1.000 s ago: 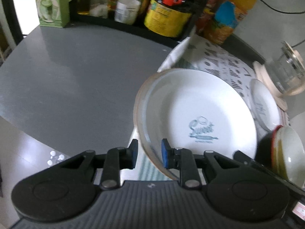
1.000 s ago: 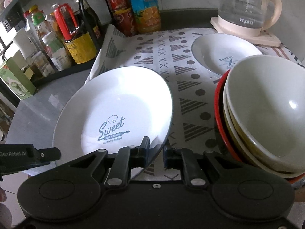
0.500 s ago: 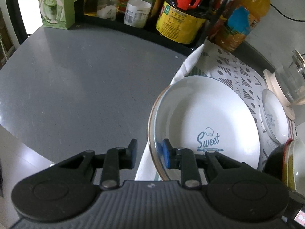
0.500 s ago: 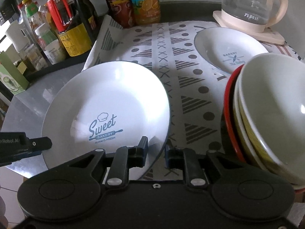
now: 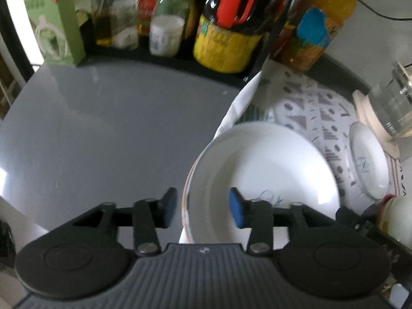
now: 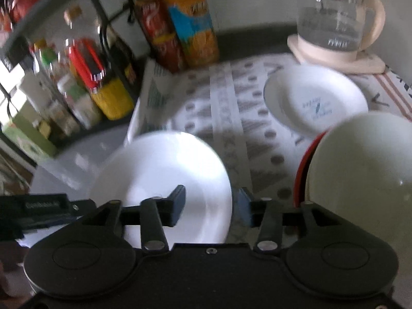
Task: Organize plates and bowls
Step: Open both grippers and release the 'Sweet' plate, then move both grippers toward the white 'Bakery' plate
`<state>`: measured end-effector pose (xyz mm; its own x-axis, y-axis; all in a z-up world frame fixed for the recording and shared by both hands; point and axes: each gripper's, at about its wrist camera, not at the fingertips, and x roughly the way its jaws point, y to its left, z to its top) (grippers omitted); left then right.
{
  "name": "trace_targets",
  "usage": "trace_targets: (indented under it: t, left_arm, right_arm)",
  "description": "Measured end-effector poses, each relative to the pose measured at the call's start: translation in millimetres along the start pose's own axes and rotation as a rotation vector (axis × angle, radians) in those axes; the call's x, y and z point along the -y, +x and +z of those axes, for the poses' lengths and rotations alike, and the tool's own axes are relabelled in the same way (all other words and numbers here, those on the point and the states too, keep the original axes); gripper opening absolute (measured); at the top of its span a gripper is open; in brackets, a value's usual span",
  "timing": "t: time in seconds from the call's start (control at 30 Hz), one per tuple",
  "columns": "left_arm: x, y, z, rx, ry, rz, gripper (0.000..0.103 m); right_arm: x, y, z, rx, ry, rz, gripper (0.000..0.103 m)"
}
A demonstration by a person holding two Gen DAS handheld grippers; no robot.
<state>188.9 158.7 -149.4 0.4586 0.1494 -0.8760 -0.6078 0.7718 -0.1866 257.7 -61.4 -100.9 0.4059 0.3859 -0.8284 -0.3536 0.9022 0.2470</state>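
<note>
Both tongs are standing spread: the left tongs [image 5: 203, 207] and right tongs [image 6: 211, 207] each straddling the big plate's [image 5: 270, 170] rim. Only the right view is showing stacked bowls [image 6: 360, 170], right of frame.

Bare grey tabletop [image 5: 108, 134] left of large plate [image 5: 270, 164].

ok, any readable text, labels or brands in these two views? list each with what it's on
None can be read; both views are motion-blurred.
big plate: blue print, partly hidden, unreadable.
small plate: blue print, blurred.
kettle: pale mark low on the glass, blurred.
bottle labels: blurred.
</note>
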Motion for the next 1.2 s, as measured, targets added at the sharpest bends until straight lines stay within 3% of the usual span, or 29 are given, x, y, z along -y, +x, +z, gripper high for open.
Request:
trace_targets:
  t: [0.13, 0.27, 0.33, 0.47, 0.57, 0.83, 1.2]
  left_arm:
    - [8.9, -4.8, 11.2, 0.014, 0.005, -0.023, 0.059]
    - [20.0, -8.1, 22.6, 0.032, 0.022, -0.047, 0.069]
    - [26.1, -9.3, 27.5, 0.044, 0.039, -0.059, 0.071]
    - [37.8, -7.1, 38.7, 0.046, 0.068, -0.096, 0.078]
    - [49.2, -3.2, 47.0, 0.043, 0.099, -0.123, 0.080]
    - [79.5, 8.5, 64.7, 0.016, 0.147, -0.188, 0.082]
    - [130.5, 18.8, 61.1, -0.008, 0.185, -0.254, 0.084]
  right_arm:
    - [5.6, -7.3, 18.7, 0.044, 0.031, 0.012, 0.064]
    - [13.1, -16.4, 36.1, 0.091, 0.091, -0.031, 0.077]
    - [19.1, -21.1, 44.5, 0.121, 0.117, -0.041, 0.093]
    - [29.8, -21.8, 58.2, 0.146, 0.147, -0.073, 0.095]
    - [39.4, -23.1, 66.1, 0.176, 0.188, -0.098, 0.103]
    - [64.6, -30.0, 72.7, 0.194, 0.253, -0.183, 0.103]
    - [99.6, -33.6, 74.1, 0.195, 0.313, -0.217, 0.103]
